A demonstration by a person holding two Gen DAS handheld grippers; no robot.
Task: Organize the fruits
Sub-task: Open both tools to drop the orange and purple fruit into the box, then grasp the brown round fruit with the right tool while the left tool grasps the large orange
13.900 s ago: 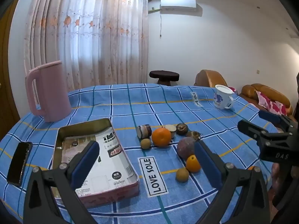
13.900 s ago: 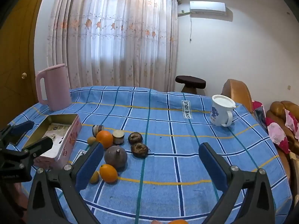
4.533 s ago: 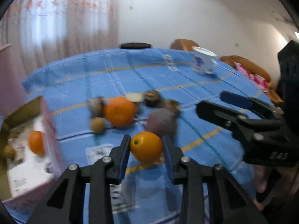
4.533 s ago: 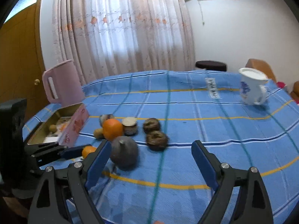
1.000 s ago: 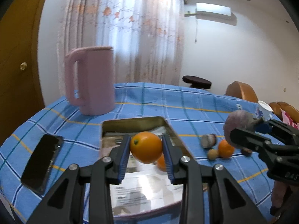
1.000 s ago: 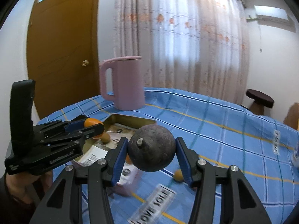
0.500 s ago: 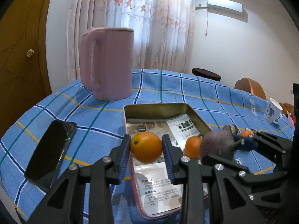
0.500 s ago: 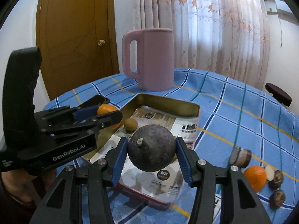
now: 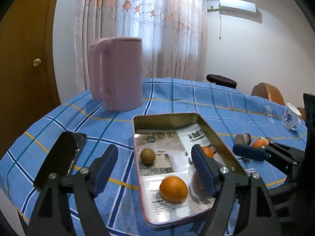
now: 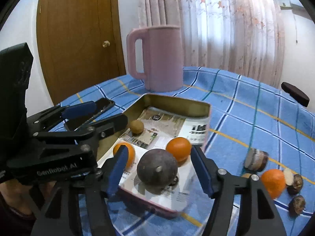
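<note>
Both grippers over the tin (image 9: 167,119) on the desk (image 9: 118,129). Left gripper (image 9: 155,169) opening, nothing between its pads now; the orange (image 9: 173,188) lying loose on the tin floor just under it. Right gripper (image 10: 157,169) opening too, pads clear of the dark round fruit (image 10: 156,170), which sits in the near end of the tin between them. In the tin as well: a second orange (image 10: 178,148) and a small brown fruit (image 10: 136,126). More fruit (image 10: 272,180) out on the blue cloth, well apart from the tin.

Dark fruit probably firm and a bit heavy, skin smooth, so likely to roll. Best held across its widest part, one pad on each side. Round, so no real long side; its little stem (image 10: 158,168) pointing up and toward the camera. Oranges softer, so a gentle squeeze.
</note>
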